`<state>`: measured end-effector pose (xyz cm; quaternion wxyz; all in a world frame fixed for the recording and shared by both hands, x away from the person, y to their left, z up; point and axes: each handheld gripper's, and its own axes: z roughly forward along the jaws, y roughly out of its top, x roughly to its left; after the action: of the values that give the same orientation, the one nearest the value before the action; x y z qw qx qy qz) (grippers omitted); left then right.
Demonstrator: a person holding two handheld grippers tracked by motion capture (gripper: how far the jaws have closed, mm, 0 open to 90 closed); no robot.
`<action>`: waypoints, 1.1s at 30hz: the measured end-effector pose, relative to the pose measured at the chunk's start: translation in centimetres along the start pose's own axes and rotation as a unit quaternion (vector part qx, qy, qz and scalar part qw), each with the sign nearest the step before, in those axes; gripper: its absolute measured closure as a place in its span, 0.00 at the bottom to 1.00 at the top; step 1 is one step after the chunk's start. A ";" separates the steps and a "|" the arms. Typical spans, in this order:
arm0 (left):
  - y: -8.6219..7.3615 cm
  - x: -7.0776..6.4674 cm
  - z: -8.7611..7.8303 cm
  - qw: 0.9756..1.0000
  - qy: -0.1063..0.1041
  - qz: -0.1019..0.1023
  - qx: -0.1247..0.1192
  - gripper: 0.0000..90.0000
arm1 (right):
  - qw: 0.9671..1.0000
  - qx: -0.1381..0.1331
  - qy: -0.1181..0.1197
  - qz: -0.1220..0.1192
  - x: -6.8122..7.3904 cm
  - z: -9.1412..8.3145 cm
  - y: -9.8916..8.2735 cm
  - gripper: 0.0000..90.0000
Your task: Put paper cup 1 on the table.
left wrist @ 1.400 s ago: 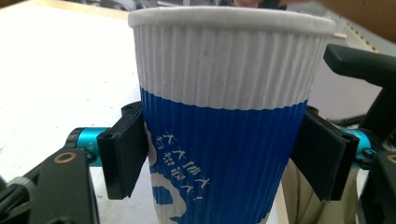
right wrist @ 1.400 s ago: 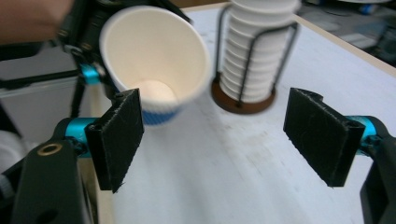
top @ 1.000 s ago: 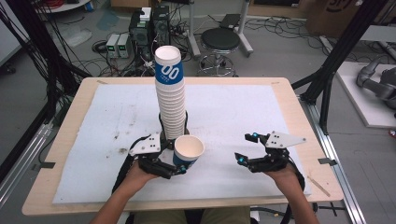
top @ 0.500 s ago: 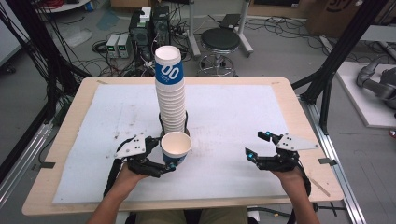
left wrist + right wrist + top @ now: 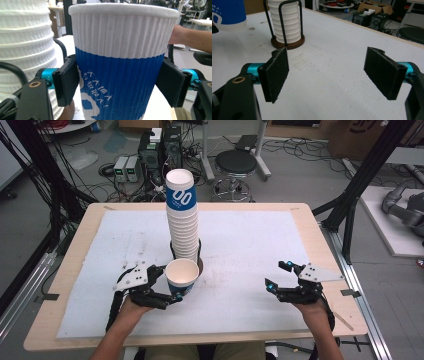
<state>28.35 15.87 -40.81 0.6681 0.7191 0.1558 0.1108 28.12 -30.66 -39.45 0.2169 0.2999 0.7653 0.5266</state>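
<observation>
— What can't you make out from where you stand?

— The bench point(image 5: 300, 235) runs under my forearms at the near edge, so that strip is covered. The tall stack of cups point(image 5: 181, 215) hides most of its wire holder point(image 5: 287, 22); in the left gripper view the stack is cut off at the frame's left side and its top is out of frame. In the right gripper view the single cup point(image 5: 181, 276) is clipped to a blue corner. Its base I can't see from above, so whether it touches the bench I cannot tell.

— And your hands?

— My left tongs point(image 5: 167, 287) lie roughly level, pointing toward the middle, and they are clamped on the cup's blue band, one pad on each side; the cup stands upright just in front of the stack. My right tongs point(image 5: 278, 276) sit well apart at the right, also about level, released, pads spread wide with bare bench between them.
</observation>
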 end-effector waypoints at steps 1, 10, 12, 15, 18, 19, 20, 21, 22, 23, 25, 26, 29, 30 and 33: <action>0.1 0.0 -0.2 1.000 0.002 0.001 -0.002 0.28 | 1.000 0.001 0.002 0.001 0.1 0.0 0.0 0.23; 0.3 0.7 -2.5 1.000 0.016 -0.003 -0.019 0.28 | 1.000 0.003 0.002 0.002 0.0 0.2 -0.1 0.23; 0.3 1.0 -3.1 0.999 0.022 -0.005 -0.025 0.28 | 1.000 0.003 0.002 0.002 0.0 0.1 -0.1 0.23; 0.4 1.3 -4.1 0.999 0.029 -0.009 -0.035 0.28 | 1.000 0.003 0.002 0.004 0.0 0.2 -0.1 0.23; 0.5 1.6 -5.2 0.998 0.039 -0.005 -0.039 0.28 | 1.000 0.003 0.003 0.003 0.0 0.3 -0.1 0.23; 0.5 1.7 -5.5 0.998 0.042 -0.004 -0.041 0.28 | 1.000 0.003 0.004 0.002 0.0 0.3 0.0 0.23; 0.5 1.8 -5.8 0.998 0.047 -0.004 -0.043 0.28 | 1.000 0.003 0.005 0.002 0.0 0.4 0.0 0.23; 0.4 1.9 -6.1 0.998 0.052 -0.006 -0.045 0.28 | 1.000 0.003 0.006 0.001 0.0 0.4 -0.1 0.23; 0.4 2.1 -6.4 0.997 0.059 -0.009 -0.047 0.28 | 1.000 0.005 0.006 0.000 0.1 0.3 -0.1 0.23; 0.3 2.2 -6.7 0.997 0.064 -0.012 -0.050 0.28 | 1.000 0.005 0.007 0.001 0.2 0.3 -0.1 0.23; 0.1 2.6 -7.2 0.996 0.075 -0.017 -0.053 0.28 | 1.000 0.004 0.008 0.000 0.2 0.3 -0.2 0.23; 0.0 2.8 -7.5 0.995 0.080 -0.019 -0.055 0.28 | 1.000 0.004 0.008 -0.001 0.2 0.3 -0.2 0.23; -0.3 3.5 -8.1 0.994 0.095 -0.024 -0.056 0.28 | 1.000 0.004 0.010 0.001 0.2 0.2 -0.2 0.23; -0.4 3.8 -8.3 0.993 0.101 -0.024 -0.057 0.28 | 1.000 0.004 0.009 0.000 0.2 0.3 -0.2 0.23; -0.7 4.6 -8.7 0.991 0.115 -0.021 -0.060 0.28 | 1.000 0.006 0.011 0.003 0.2 0.4 -0.2 0.23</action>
<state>29.37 25.73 -41.02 0.6895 0.6570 0.2399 0.1881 28.16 -30.30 -39.76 0.2053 0.2980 0.7700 0.5254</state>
